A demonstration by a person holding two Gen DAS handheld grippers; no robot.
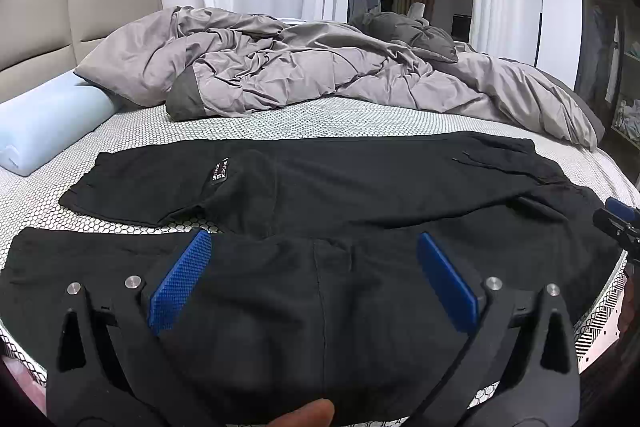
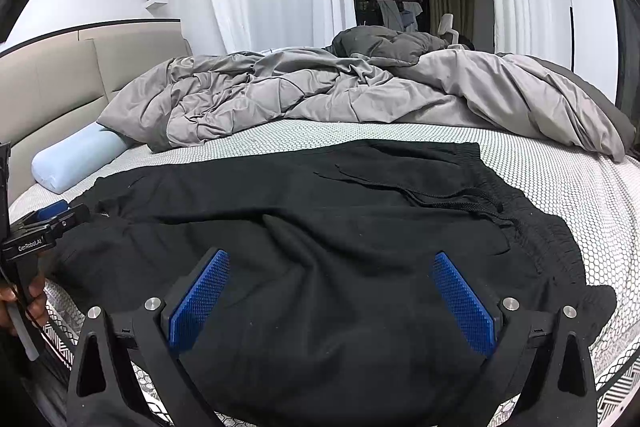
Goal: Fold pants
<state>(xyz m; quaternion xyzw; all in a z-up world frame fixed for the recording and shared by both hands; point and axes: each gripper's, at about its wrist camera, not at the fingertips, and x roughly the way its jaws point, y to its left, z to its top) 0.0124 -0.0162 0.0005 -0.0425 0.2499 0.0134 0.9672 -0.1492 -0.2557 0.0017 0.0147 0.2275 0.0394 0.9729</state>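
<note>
Left wrist view: the left gripper [image 1: 314, 247] hangs with jaws spread wide and released, its blue pads [image 1: 180, 283] above the near leg of the black pants [image 1: 320, 195]. The pants lie flat on the honeycomb-patterned mattress [image 1: 280, 119]; the far leg, with a small label [image 1: 219, 173], lies ahead of the jaws. A grey duvet [image 1: 300, 67] is heaped beyond, a pale blue pillow [image 1: 48, 123] to the far left.

Right wrist view: the right gripper [image 2: 331, 261] is likewise released, jaws wide over the seat of the pants [image 2: 320, 227]. The elastic waistband [image 2: 532, 223] and drawstring [image 2: 448, 197] lie ahead to the right.
</note>
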